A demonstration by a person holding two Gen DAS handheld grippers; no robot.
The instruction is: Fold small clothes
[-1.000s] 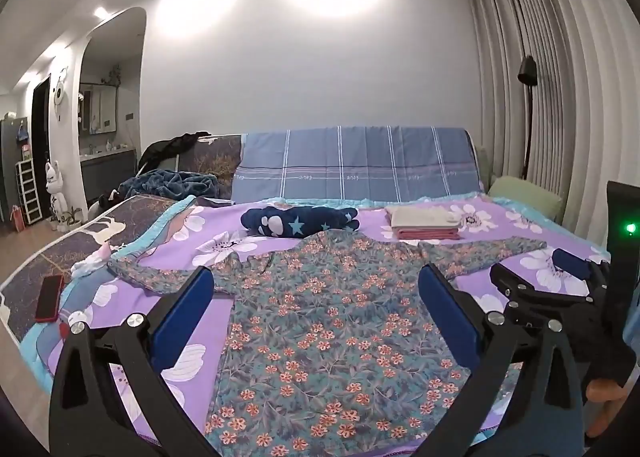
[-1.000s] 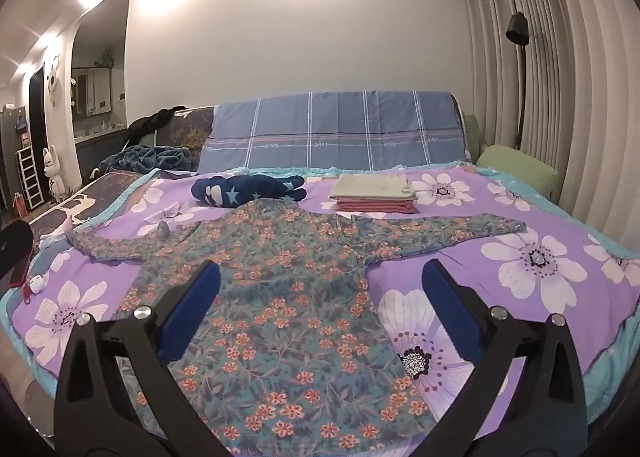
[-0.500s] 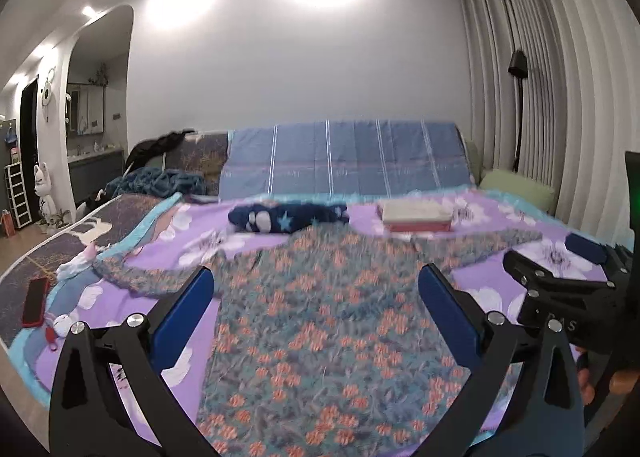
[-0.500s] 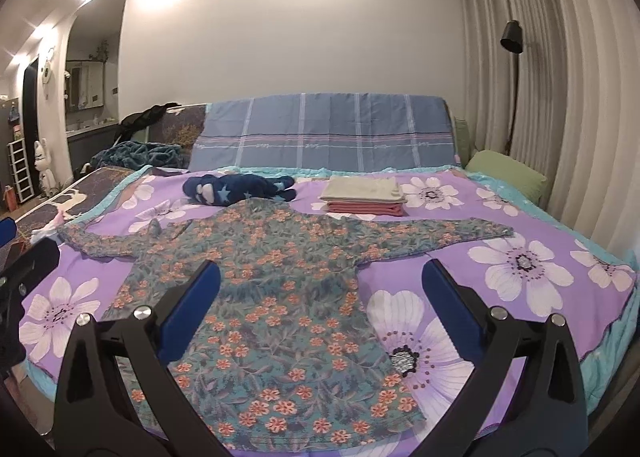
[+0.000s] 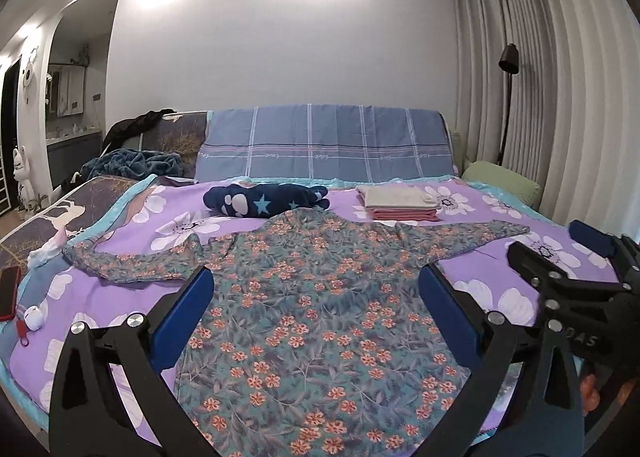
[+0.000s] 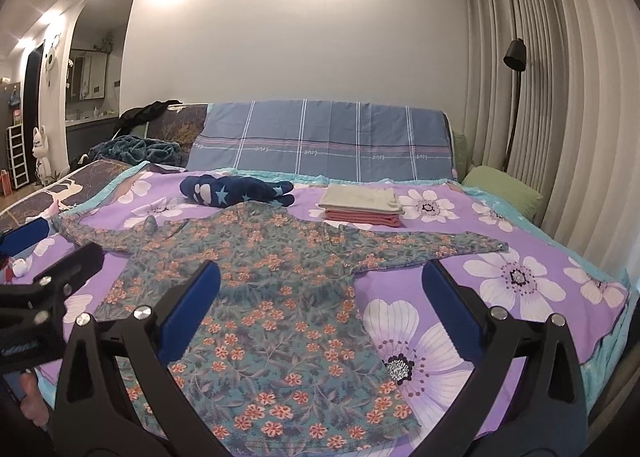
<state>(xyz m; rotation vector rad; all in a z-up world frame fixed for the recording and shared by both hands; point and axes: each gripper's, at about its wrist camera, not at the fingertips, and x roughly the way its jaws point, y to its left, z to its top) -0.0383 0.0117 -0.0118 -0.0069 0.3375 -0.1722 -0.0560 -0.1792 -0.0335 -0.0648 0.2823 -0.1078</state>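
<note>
Both tools sit higher and further back from the bed than a second ago; the left tool (image 5: 314,321) and right tool (image 6: 320,317) are released, grasping nothing; the floral shirt (image 5: 320,297) lies flat on the bed (image 6: 500,297) just ahead of them, sleeves spread; folding is not yet begun.

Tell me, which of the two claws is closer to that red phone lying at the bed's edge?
Left. The left gripper hovers open over the floral shirt, with the red phone just off its left side. The right gripper, also open, sits farther right, beyond the left one.
</note>
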